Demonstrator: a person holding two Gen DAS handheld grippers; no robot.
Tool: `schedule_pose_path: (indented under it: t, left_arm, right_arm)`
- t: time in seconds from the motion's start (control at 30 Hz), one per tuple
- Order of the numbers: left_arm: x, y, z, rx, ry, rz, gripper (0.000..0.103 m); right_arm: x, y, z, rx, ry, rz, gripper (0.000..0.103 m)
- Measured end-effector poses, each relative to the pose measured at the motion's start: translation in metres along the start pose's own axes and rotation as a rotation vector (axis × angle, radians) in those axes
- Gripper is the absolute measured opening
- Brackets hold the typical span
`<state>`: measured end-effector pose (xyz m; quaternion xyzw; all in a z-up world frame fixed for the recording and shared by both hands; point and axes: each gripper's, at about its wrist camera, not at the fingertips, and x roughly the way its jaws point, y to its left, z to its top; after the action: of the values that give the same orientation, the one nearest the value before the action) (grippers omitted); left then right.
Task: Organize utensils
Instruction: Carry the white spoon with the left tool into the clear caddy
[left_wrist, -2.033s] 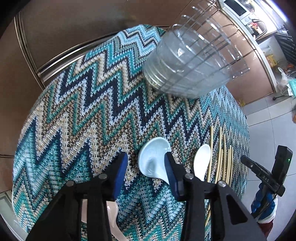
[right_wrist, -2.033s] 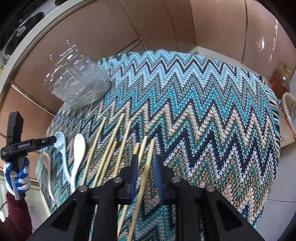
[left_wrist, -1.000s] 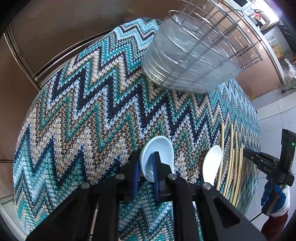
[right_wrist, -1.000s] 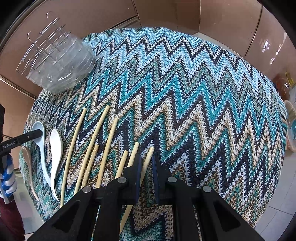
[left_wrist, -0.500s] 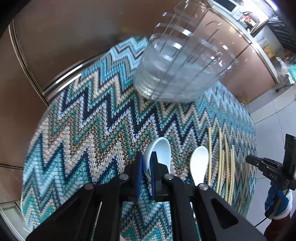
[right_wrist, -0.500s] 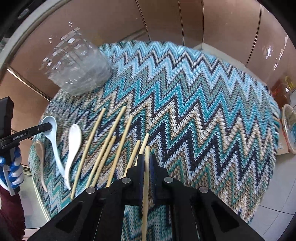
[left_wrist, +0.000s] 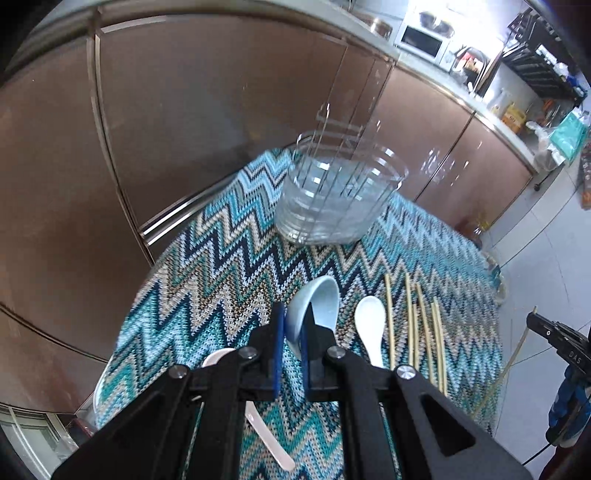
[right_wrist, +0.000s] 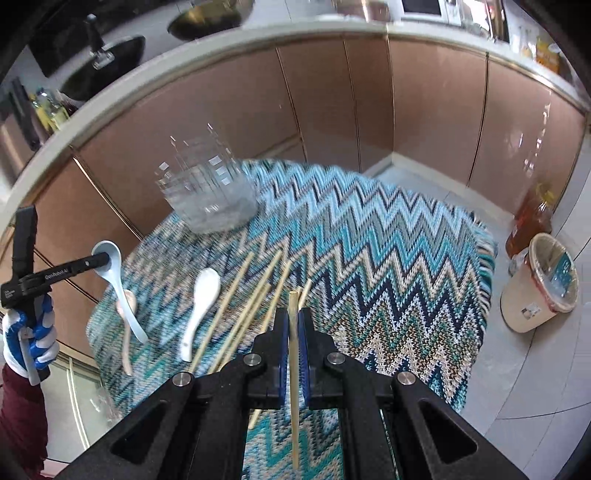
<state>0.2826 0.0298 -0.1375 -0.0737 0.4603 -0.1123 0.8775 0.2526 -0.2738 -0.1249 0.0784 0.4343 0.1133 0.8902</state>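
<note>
My left gripper (left_wrist: 293, 325) is shut on the rim of a pale blue soup spoon (left_wrist: 317, 299) and holds it lifted above the zigzag tablecloth (left_wrist: 221, 288); the spoon also shows in the right wrist view (right_wrist: 114, 269), hanging handle-down. My right gripper (right_wrist: 291, 325) is shut on a bamboo chopstick (right_wrist: 293, 369), raised off the cloth. A white spoon (left_wrist: 371, 328) and a pink spoon (left_wrist: 258, 424) lie on the cloth. Several chopsticks (left_wrist: 417, 325) lie beside the white spoon. A clear utensil holder with a wire rack (left_wrist: 332, 199) stands at the table's far side.
Brown cabinet fronts (left_wrist: 184, 129) curve around the table's far side. A beige waste bin (right_wrist: 539, 284) and an amber bottle (right_wrist: 532, 218) stand on the floor at the right. The table edge (right_wrist: 480, 295) drops off at the right.
Both grippers have risen from the cloth: the left closed on the blue spoon and lifted it, the right closed on a chopstick and lifted it.
</note>
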Motion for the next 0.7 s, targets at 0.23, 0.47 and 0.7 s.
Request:
schedule_pose_path:
  t: [0.23,0.47,0.7]
  left_arm:
    - [-0.054,-0.012,0.027,0.007,-0.15,0.019,0.007]
    - [-0.083,-0.028,0.094,0.02,-0.348,0.108,0.007]
    - [-0.057,-0.05,0.14,0.058,-0.466,0.215,0.007]
  right_arm:
    - [-0.038,0.047,0.034,-0.069,-0.193,0.056,0.006]
    - [-0.048,0.093,0.109,-0.124,-0.462,0.121,0.006]
    - [-0.012,0.119,0.168,-0.155,-0.67,0.137,0.006]
